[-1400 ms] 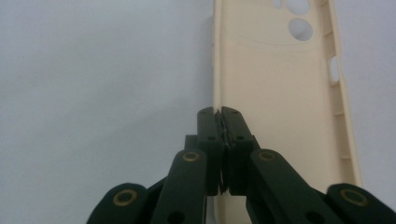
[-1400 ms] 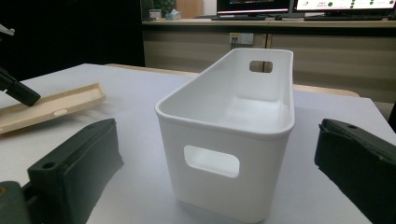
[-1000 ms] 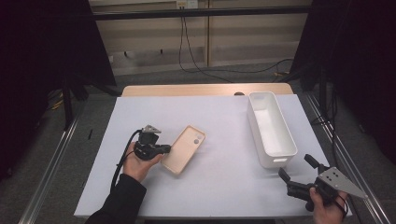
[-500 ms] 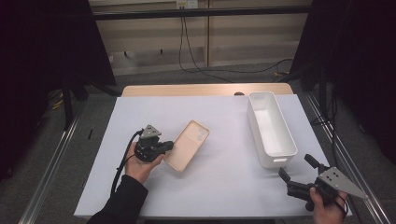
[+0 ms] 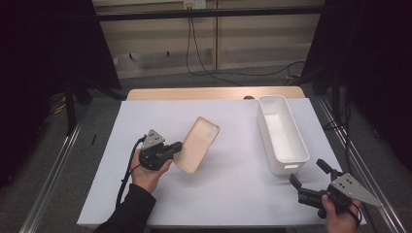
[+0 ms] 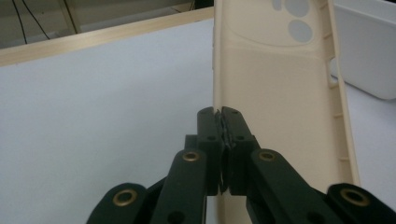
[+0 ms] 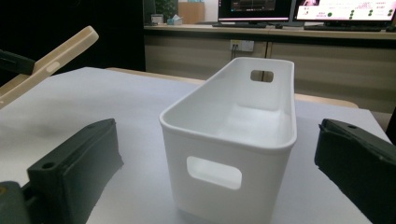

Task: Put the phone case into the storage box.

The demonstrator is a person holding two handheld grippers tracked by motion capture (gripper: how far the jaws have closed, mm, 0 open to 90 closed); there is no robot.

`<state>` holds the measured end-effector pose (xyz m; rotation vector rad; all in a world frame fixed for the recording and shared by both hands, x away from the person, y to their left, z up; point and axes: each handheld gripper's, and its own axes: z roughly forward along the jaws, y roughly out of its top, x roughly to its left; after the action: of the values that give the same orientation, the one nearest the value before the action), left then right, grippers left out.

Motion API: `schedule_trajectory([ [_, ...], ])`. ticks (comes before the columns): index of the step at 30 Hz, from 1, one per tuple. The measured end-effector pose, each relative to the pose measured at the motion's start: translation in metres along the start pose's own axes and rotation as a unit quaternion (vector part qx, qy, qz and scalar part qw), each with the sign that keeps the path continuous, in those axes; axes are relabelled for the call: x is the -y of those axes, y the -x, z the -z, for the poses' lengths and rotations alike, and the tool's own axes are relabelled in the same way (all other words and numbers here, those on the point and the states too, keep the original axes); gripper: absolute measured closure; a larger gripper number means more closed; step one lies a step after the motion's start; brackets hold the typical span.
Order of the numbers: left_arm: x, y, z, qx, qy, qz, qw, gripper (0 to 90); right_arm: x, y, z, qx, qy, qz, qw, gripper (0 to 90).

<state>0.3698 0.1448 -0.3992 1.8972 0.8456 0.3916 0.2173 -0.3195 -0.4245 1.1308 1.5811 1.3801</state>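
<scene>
A beige phone case [image 5: 197, 144] hangs tilted above the white table sheet, its far end raised. My left gripper [image 5: 176, 147] is shut on the case's near edge; in the left gripper view the jaws pinch the rim of the phone case [image 6: 275, 79] at the left gripper [image 6: 220, 114]. A white oblong bin [image 5: 281, 133] stands at the right. My right gripper [image 5: 310, 179] rests open near the front right corner, just short of the bin's near end. In the right gripper view the bin [image 7: 236, 140] stands between the open jaws of the right gripper [image 7: 224, 154], with the phone case [image 7: 49, 63] held up at far left.
The white sheet [image 5: 145, 116] covers a wooden table whose far edge [image 5: 214, 93] shows behind it. Metal rails run along both sides. Cables lie on the floor beyond. Monitors on a desk appear in the background of the right gripper view.
The left gripper has lifted the phone case off the sheet and carried it right and away, tilting its far end up. The right gripper has stayed still.
</scene>
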Motion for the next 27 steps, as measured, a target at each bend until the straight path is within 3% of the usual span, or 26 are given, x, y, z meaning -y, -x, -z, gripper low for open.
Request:
schedule_trajectory([
  [6, 0.0, 0.009, 0.002, 0.003, 0.023, -0.008, 0.9997, 87.5, -0.006, -0.001, -0.001, -0.011, 0.003, -0.014, 0.9998, 0.0],
  [9, -0.001, 0.015, 0.003, 0.005, 0.03, -0.011, 0.9995, 87.5, -0.013, -0.004, -0.002, -0.028, -0.004, -0.008, 0.9996, 0.0],
  [12, -0.002, 0.02, 0.002, 0.007, 0.03, -0.017, 0.9994, 87.5, -0.018, -0.007, -0.004, -0.028, 0.003, -0.006, 0.9996, 0.0],
  [14, -0.002, 0.023, 0.001, 0.011, 0.027, -0.018, 0.9994, 87.5, -0.021, -0.01, -0.006, -0.04, -0.001, -0.015, 0.9991, 0.0],
  [22, -0.001, 0.035, -0.004, 0.017, 0.03, -0.023, 0.9991, 87.5, -0.036, -0.025, -0.025, -0.069, -0.026, 0.005, 0.9973, 0.0],
  [25, -0.003, 0.039, -0.004, 0.015, 0.034, -0.029, 0.9989, 87.5, -0.049, -0.031, -0.03, -0.078, -0.03, -0.001, 0.9965, 0.0],
  [27, -0.004, 0.041, -0.004, 0.015, 0.038, -0.03, 0.9987, 87.5, -0.061, -0.035, -0.033, -0.088, -0.024, 0.009, 0.9958, 0.0],
])
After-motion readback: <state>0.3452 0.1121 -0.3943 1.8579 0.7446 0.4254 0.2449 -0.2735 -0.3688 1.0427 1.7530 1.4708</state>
